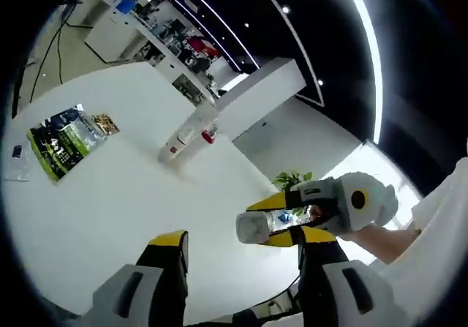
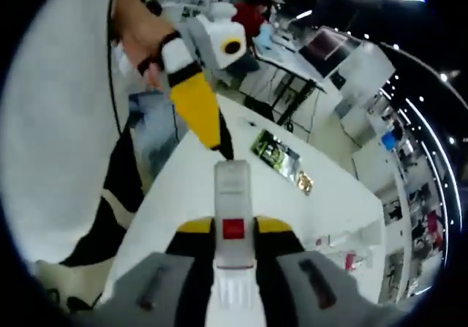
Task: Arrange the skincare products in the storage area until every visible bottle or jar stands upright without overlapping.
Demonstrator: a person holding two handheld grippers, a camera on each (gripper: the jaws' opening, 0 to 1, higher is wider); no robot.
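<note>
A pale bottle with a white cap [image 1: 257,227] hangs in the air over the white table [image 1: 110,210], held by my right gripper [image 1: 284,221], which enters from the right. In the right gripper view the same bottle [image 2: 232,195], with its small red label, stands between the yellow jaws of that gripper [image 2: 234,232], shut on it. My left gripper [image 1: 241,243] is open, its jaws wide apart just below the held bottle. In the right gripper view, the left gripper [image 2: 212,133] reaches in from above, its tip close to the bottle's far end. More small bottles [image 1: 186,140] lie on the table's far side.
A green packet [image 1: 62,140] and a small gold packet [image 1: 104,124] lie on the table's left part, also seen as the green packet [image 2: 274,151] and gold packet [image 2: 305,183]. A person's hand [image 2: 139,31] holds the left gripper. A white cabinet [image 1: 259,89] stands behind the table.
</note>
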